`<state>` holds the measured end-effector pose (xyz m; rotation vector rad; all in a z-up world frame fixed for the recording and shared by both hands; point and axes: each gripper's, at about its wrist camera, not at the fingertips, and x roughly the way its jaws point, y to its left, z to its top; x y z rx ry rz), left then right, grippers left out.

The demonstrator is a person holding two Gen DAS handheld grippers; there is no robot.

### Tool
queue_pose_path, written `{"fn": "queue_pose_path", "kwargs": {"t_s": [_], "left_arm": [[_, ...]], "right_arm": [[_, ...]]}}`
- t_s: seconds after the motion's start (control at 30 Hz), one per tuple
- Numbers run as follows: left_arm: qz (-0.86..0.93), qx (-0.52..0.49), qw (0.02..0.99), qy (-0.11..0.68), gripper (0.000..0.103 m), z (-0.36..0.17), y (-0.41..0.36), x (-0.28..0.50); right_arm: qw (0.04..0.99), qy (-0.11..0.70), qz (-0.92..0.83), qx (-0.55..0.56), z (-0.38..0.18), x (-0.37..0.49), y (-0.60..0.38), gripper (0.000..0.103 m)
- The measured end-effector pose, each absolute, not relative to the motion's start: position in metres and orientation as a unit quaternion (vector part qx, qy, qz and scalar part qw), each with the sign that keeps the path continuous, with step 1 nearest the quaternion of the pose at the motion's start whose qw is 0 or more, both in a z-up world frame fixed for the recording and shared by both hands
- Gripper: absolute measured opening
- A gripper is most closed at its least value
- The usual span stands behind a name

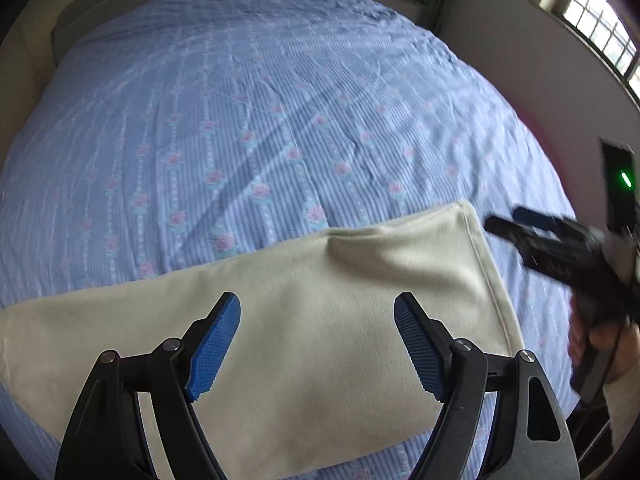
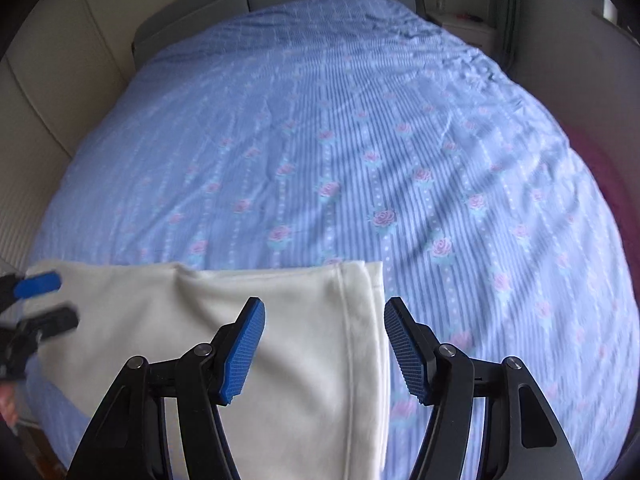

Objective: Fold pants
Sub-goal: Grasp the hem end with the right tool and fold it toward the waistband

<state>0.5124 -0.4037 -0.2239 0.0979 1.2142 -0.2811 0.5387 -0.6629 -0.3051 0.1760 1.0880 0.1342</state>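
Cream pants point(image 1: 320, 320), folded flat on bed

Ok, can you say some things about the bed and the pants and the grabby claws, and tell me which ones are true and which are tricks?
1. The pants are cream-white and lie on the bed. True.
2. The bedsheet is plain red. False: it is blue striped with little pink roses.
3. The left gripper is squeezing the pants. False: its jaws are wide open and hold nothing.
4. The right gripper is open too. True.
5. The pants are rolled into a ball. False: they lie flat, with a stitched hem near the right gripper.
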Motion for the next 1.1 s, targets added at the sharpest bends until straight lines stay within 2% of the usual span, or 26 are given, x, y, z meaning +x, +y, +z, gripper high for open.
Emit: {"fn": "queue_pose_path", "kwargs": {"t_s": [0.3,0.37,0.43,0.53,0.67,0.73,0.77,0.9,0.93,0.97,1.03,1.1], "left_arm": [[-0.122,0.04,0.798,0.588,0.079,-0.243,-0.396,0.501],[-0.116,0.031,0.794,0.596,0.079,-0.245,-0.39,0.501],[-0.111,0.028,0.795,0.596,0.079,-0.245,-0.386,0.502],[-0.108,0.028,0.796,0.595,0.079,-0.243,-0.381,0.502],[-0.109,0.034,0.799,0.59,0.079,-0.241,-0.378,0.501],[-0.108,0.033,0.798,0.593,0.079,-0.242,-0.378,0.501],[-0.107,0.034,0.796,0.595,0.079,-0.243,-0.378,0.502],[-0.105,0.04,0.796,0.595,0.079,-0.243,-0.38,0.5],[-0.106,0.042,0.799,0.59,0.079,-0.241,-0.38,0.498],[-0.109,0.044,0.801,0.587,0.079,-0.239,-0.382,0.496],[-0.114,0.048,0.805,0.581,0.079,-0.236,-0.384,0.491],[-0.123,0.06,0.807,0.574,0.079,-0.233,-0.389,0.478]], "right_arm": [[0.829,0.551,0.051,0.079,-0.351,0.576,-0.662,0.057],[0.821,0.564,0.04,0.075,-0.361,0.579,-0.659,0.035],[0.815,0.575,0.026,0.067,-0.368,0.58,-0.657,0.025],[0.826,0.56,0.011,0.055,-0.36,0.577,-0.657,0.018],[0.841,0.536,-0.014,0.065,-0.346,0.572,-0.667,0.015],[0.84,0.539,-0.038,0.053,-0.351,0.575,-0.67,0.003],[0.839,0.54,-0.063,0.03,-0.353,0.578,-0.673,0.003],[0.826,0.55,-0.082,0.094,-0.352,0.577,-0.707,0.008],[0.83,0.541,-0.074,0.109,-0.341,0.57,-0.714,0.02],[0.836,0.532,-0.063,0.116,-0.331,0.563,-0.716,0.039],[0.85,0.51,-0.052,0.121,-0.307,0.54,-0.717,0.056],[0.861,0.491,-0.052,0.125,-0.287,0.509,-0.716,0.057]]}}
